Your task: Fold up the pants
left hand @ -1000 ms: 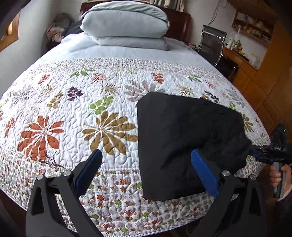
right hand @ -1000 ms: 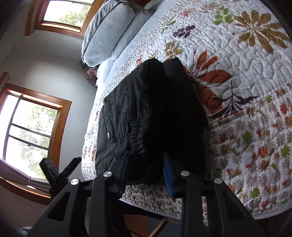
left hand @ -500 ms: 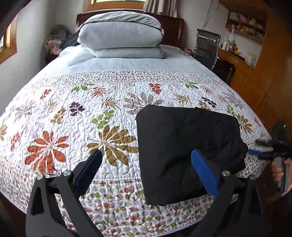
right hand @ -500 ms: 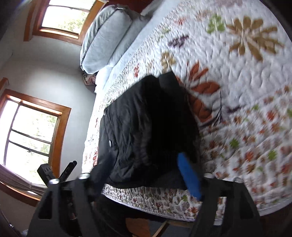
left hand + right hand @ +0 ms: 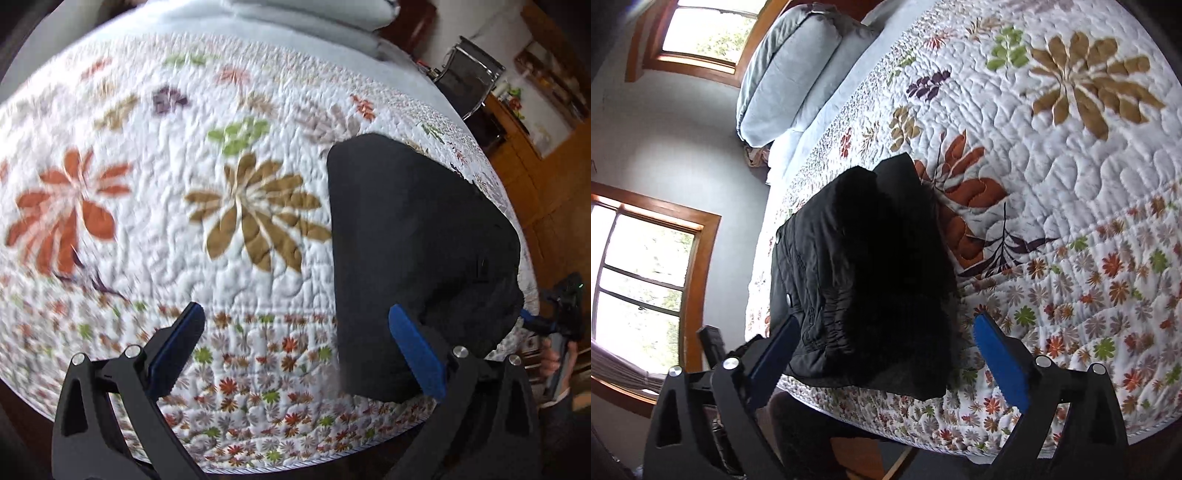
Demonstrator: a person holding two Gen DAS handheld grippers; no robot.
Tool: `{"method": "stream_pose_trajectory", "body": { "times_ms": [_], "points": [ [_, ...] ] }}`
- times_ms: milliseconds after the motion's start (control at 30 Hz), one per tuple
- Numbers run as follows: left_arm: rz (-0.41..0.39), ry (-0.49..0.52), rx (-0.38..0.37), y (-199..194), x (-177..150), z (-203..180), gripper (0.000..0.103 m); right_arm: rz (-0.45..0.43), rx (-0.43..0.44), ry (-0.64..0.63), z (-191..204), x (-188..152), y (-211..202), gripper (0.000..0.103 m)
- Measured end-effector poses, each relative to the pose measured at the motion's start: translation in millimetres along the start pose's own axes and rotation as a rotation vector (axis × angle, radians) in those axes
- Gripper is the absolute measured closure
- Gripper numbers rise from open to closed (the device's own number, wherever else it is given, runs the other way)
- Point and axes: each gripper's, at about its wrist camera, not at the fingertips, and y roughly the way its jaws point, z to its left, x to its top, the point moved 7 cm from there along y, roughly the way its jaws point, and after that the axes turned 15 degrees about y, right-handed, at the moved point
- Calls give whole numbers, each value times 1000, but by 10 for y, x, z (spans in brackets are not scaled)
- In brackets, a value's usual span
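Bed [image 5: 147,258], seen from its foot edge: a white quilt [image 5: 1089,184] printed with large leaf and flower motifs covers it, and grey pillows [image 5: 790,74] are stacked at the far head end. Two wood-framed windows [image 5: 642,280] appear in your right wrist view, on the wall beside the bed; a chair [image 5: 469,81] and wooden cabinets stand past the bed's far corner in your left wrist view.

Pants [image 5: 417,266]: black, folded into a compact, roughly rectangular bundle, lying flat on the quilt at the bed's near corner, close to the foot edge. In the right wrist view the pants [image 5: 864,288] show stacked layers, with a gathered waistband and two small round snaps on the exposed side (the folds themselves are too dark to count).

Your left gripper [image 5: 295,343]: blue-padded fingers spread wide, holding nothing, poised over the quilt's foot edge with one finger in front of the bundle.

Your right gripper [image 5: 886,350]: fingers likewise spread wide, empty, with the bundle's near end seen between them; whether they touch the cloth cannot be told.
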Motion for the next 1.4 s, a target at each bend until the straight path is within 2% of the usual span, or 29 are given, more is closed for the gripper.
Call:
{"method": "stream_pose_trajectory", "body": {
  "times_ms": [167,267,400,500,600,933,1000,1200,1400],
  "points": [
    [63,-59,-171,213,-114,-49,3,29,12,28,-52,-21,94,7],
    [91,-96,-214,299,-154,-63,3,33,32,44,-84,-32,102,7],
    [158,-163,-309,337,-245,-43,3,38,35,48,-94,-45,99,7],
    [196,-211,-441,357,-331,-98,3,45,47,40,-91,-77,76,7],
    [198,-264,-559,397,-359,-186,3,49,48,43,-68,-84,116,7],
    [201,-331,-741,679,-311,-388,3,63,77,52,-31,-23,207,7],
    [198,-328,-793,694,-273,-492,3,60,91,52,-25,14,219,3],
    [251,-252,-731,790,-225,-748,3,72,122,74,-102,103,271,3],
    [304,-154,-601,892,-148,-998,3,88,87,36,-217,91,392,4]
  ]
}}
